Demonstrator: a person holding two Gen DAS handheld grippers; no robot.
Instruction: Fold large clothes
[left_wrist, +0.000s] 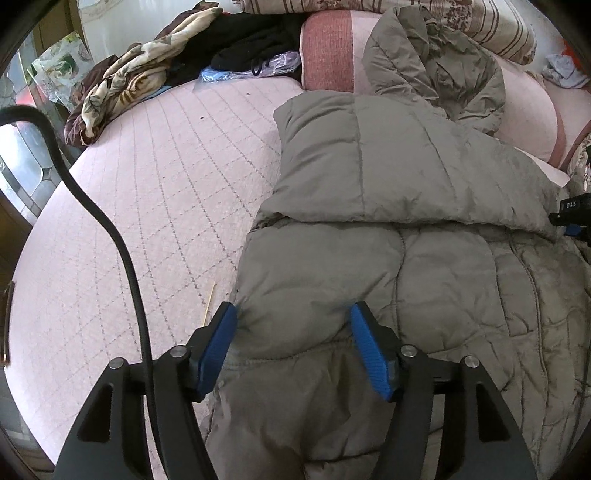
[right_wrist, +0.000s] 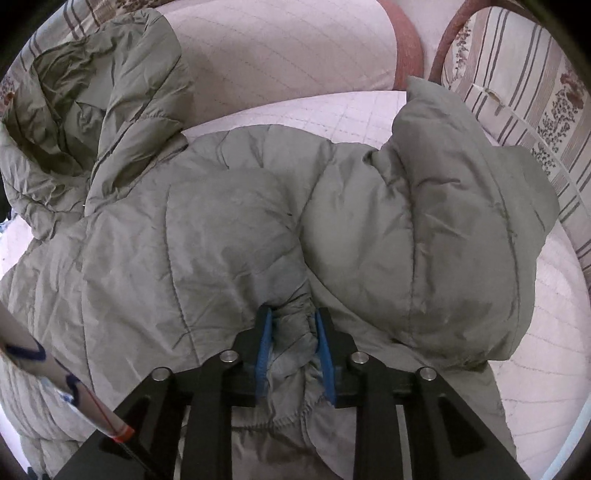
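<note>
A grey-green puffy hooded jacket (left_wrist: 424, 280) lies on a pink quilted bed (left_wrist: 155, 192), its hood (left_wrist: 439, 62) up against the pillows. One sleeve (left_wrist: 399, 166) is folded across the body. My left gripper (left_wrist: 293, 309) stands open over the jacket's near left edge, and puffy fabric fills the gap between its blue pads. In the right wrist view the jacket (right_wrist: 221, 221) fills the frame, hood (right_wrist: 77, 96) at top left. My right gripper (right_wrist: 293, 312) is shut on a bunched, gathered edge of the jacket. A bulging sleeve (right_wrist: 461, 229) lies to its right.
A patterned cloth (left_wrist: 122, 81) and dark clothes (left_wrist: 255, 33) are piled at the bed's far left. Pink pillows (left_wrist: 332, 48) and striped bedding (right_wrist: 524, 96) line the back. A black cable (left_wrist: 110, 236) hangs on the left. A thin stick (left_wrist: 208, 301) lies on the bedspread.
</note>
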